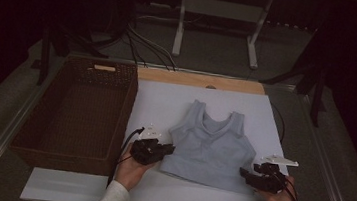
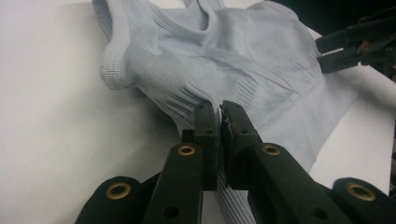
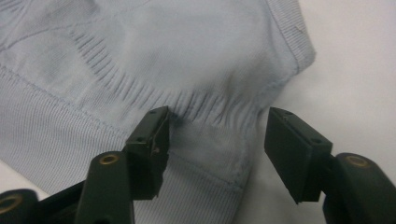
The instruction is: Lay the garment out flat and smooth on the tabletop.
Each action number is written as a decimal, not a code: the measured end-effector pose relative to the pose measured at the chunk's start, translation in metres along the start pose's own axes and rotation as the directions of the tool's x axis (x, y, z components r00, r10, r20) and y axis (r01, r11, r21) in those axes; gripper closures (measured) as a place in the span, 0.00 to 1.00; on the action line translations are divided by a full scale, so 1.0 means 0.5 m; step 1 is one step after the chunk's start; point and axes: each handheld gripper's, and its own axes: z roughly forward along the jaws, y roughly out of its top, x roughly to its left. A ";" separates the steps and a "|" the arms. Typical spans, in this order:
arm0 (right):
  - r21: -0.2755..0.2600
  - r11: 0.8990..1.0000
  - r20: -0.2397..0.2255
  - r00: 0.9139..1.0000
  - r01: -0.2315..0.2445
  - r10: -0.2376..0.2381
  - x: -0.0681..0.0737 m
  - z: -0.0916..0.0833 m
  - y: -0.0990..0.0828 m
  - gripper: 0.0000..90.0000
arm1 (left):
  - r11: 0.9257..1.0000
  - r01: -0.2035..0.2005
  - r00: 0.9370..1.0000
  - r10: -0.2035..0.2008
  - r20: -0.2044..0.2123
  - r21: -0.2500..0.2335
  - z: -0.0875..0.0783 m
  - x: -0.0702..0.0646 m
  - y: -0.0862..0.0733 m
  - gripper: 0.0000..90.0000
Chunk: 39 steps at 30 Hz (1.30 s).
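Two grippers are working the pale blue tank top point(image 1: 212, 147), which is lying flat on the white table point(image 1: 161, 103), hem toward the person and straps pointing away, just to the right of the brown wicker basket point(image 1: 82, 110). Left gripper point(image 2: 219, 109) is sitting at the top's lower left corner, jaws pressed together and pinching a ridge of the ribbed fabric between the pads; the cloth is puckering into small folds right where it is being held. Right gripper point(image 3: 215, 126) is hovering at the top's lower right corner, jaws standing apart with the ribbed side seam and hem lying between them, and neither pad seems to be pressing on the cloth, though the left one is sitting very close to it. Hands are coming in from the near edge, one on each side of the top, in dim light.
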 end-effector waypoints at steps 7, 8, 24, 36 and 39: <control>0.006 1.000 -0.007 1.000 0.017 -0.017 0.010 0.007 0.007 0.45 | 1.000 0.010 1.000 -0.011 -0.019 -0.010 -0.012 0.008 -0.004 0.96; 0.006 1.000 -0.009 1.000 0.020 -0.020 0.012 0.008 0.008 0.45 | 1.000 0.014 1.000 -0.014 -0.024 -0.012 -0.015 0.010 -0.006 0.96; 0.069 0.997 -0.032 0.999 0.025 -0.023 0.018 0.024 0.002 0.58 | 1.000 0.021 0.999 -0.021 -0.033 0.006 -0.033 0.014 -0.023 0.96; 0.090 0.994 -0.061 0.997 0.058 -0.053 0.021 0.017 -0.003 0.94 | 1.000 0.026 0.999 -0.026 -0.029 0.011 -0.029 0.012 -0.028 0.96; 0.071 0.996 -0.051 0.998 0.047 -0.044 0.015 0.010 -0.003 0.94 | 1.000 0.023 0.999 -0.022 -0.024 0.018 -0.027 0.009 -0.030 0.96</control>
